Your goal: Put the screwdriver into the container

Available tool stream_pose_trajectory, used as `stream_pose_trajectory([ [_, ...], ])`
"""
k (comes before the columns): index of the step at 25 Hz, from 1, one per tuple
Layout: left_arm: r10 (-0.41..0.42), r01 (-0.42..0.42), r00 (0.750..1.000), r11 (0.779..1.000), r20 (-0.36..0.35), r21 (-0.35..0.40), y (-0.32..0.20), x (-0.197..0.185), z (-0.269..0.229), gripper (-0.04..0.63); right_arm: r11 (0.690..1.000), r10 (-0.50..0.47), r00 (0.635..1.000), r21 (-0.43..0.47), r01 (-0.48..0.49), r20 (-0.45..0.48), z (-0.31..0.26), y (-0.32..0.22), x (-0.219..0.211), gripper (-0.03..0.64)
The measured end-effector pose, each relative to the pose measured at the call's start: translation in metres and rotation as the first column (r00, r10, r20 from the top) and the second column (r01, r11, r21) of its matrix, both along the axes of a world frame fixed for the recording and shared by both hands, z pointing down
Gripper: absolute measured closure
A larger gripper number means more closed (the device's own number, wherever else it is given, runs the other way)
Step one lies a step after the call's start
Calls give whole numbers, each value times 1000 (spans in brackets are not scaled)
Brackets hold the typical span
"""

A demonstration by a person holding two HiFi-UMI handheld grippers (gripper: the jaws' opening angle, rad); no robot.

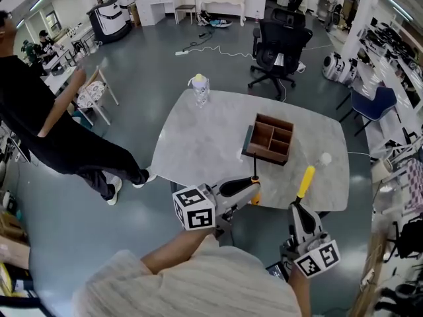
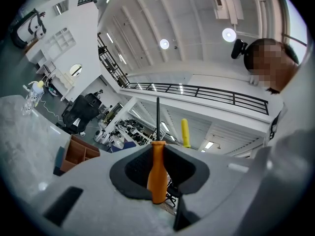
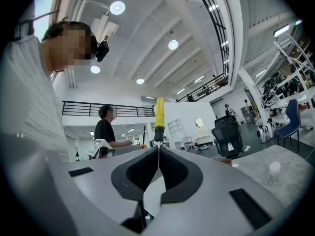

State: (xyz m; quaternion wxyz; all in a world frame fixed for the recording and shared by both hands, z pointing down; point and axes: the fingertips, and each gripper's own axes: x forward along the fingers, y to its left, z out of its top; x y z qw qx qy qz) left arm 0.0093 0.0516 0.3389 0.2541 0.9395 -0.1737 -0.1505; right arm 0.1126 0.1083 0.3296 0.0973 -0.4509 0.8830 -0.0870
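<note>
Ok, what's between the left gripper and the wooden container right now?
Just the orange screwdriver that the left gripper is shut on, pointing toward the container, and bare grey tabletop; the head view shows it.

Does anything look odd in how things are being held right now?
The right gripper clamps the yellow screwdriver by its thin metal shaft, handle sticking out. The left gripper holds the orange screwdriver by its handle.

You're in a big open lab hall: equipment-laden benches [image 1: 386,45] along the walls, office chair [image 1: 281,45], mezzanine railing [image 2: 197,93] overhead.
</note>
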Motion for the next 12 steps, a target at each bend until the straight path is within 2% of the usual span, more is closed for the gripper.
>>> stream_pose_trajectory([
  [12, 77, -77, 997, 997, -9, -13, -135, -39, 8, 517, 994, 106, 991, -28, -108, -83, 1, -131, -27, 600],
])
